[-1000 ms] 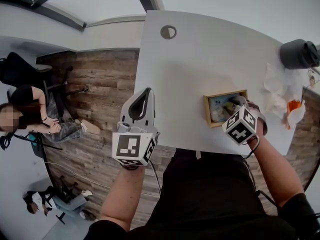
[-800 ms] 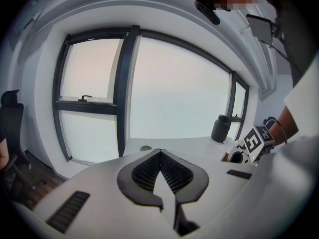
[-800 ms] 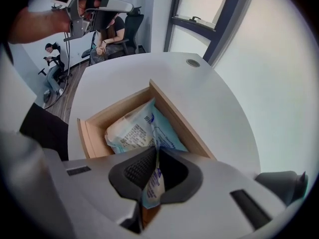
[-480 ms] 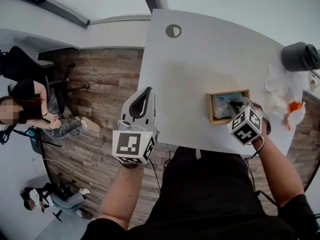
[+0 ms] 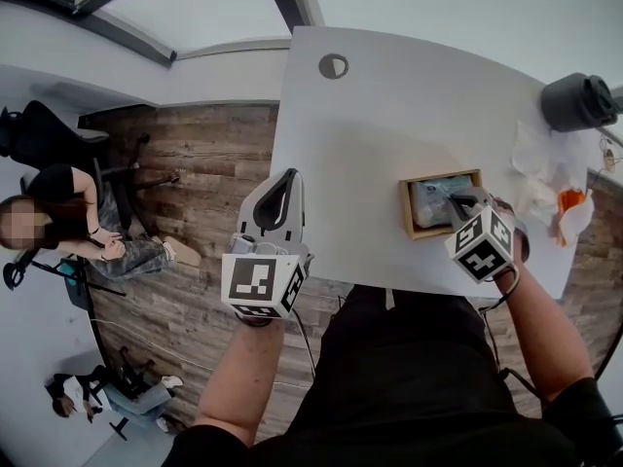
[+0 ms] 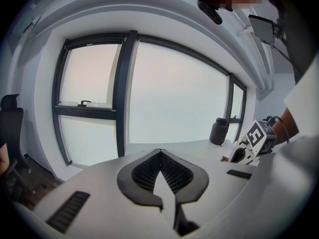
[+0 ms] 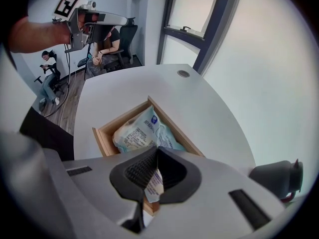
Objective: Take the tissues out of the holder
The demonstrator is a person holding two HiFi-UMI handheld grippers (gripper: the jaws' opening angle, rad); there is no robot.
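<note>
A light wooden holder [image 5: 405, 212] sits near the table's front edge and holds a pale blue and white tissue pack [image 5: 433, 197]. My right gripper [image 5: 458, 202] points steeply down over the holder's near right corner. In the right gripper view the holder [image 7: 102, 138] lies below the gripper [image 7: 157, 156], which is shut on the near edge of the tissue pack [image 7: 139, 131]. The pack's pinched end is raised and the rest lies in the holder. My left gripper [image 5: 282, 188] hangs off the table's left edge over the floor, shut and empty [image 6: 159, 153].
A dark canister [image 5: 581, 101] stands at the table's far right. Crumpled white tissues and an orange scrap [image 5: 553, 188] lie to the right of the holder. A round cable grommet [image 5: 333, 65] sits at the far side. People sit on chairs [image 5: 58, 222] on the wooden floor at left.
The right gripper has lifted a little over the holder, pulling the pack's near end up with it. The left gripper has kept still.
</note>
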